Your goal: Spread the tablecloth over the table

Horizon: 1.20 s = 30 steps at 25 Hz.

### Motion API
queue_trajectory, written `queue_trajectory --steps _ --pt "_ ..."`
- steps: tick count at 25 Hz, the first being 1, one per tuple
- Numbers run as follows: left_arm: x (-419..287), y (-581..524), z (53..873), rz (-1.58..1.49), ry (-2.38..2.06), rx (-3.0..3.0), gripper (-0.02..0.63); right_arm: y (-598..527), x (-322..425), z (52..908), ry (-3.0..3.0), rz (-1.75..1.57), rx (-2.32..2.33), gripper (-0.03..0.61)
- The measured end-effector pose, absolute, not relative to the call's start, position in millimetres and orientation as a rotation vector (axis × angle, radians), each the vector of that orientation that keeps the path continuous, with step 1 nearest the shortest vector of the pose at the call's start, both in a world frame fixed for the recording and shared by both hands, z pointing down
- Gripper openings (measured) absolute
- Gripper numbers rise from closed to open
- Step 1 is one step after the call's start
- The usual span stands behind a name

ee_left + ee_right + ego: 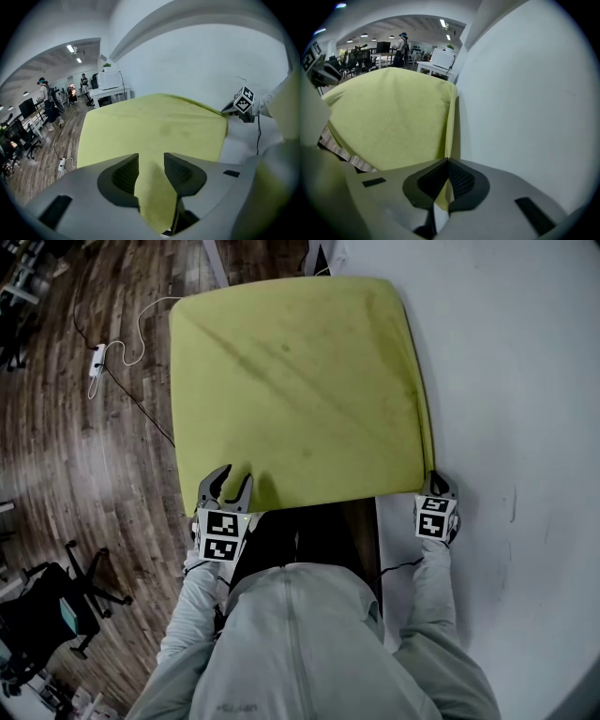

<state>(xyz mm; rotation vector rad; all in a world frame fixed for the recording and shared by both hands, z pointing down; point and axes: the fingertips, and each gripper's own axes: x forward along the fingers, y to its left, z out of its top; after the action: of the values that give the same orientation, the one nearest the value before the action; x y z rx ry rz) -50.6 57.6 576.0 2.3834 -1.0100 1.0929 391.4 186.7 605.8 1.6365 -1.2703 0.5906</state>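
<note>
1. Plain white wall (525, 381): fills the right side of the head view, just beside the cloth's right edge.
2. Dark wooden plank floor (84, 456): takes up the left side, below the table's left edge.
3. Yellow-green fabric tablecloth (300, 390): lies flat over nearly the whole table, faintly creased on the diagonal. Hangs a little over the left and right edges. Stops short at the near edge, beside both grippers.
4. Light grey jacket (300, 643) on the person: sits at the bottom of the head view, both sleeves reaching forward to the near cloth corners.
5. Dark tabletop (361, 521): shows only as a bare strip between the cloth's near edge and the person.
6. Black office chair (66, 601): stands on the floor at lower left, well apart from the table.
7. Left gripper (236, 474): sits at the near left corner, jaws apart, a fold of cloth running up between them without being pinched.
8. Right gripper (436, 479): sits at the near right corner by the wall, jaws together and clamped on the cloth's edge.
9. White power strip (97, 360): lies on the floor at upper left, with cables trailing from it.
</note>
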Motion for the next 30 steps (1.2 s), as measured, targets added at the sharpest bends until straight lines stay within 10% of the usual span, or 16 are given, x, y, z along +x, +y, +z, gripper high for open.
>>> queue_trajectory --steps 30 --pt "-6 50 565 1.093 -0.891 2.496 0.184 240 369 628 -1.482 0.907 1.782 0.087"
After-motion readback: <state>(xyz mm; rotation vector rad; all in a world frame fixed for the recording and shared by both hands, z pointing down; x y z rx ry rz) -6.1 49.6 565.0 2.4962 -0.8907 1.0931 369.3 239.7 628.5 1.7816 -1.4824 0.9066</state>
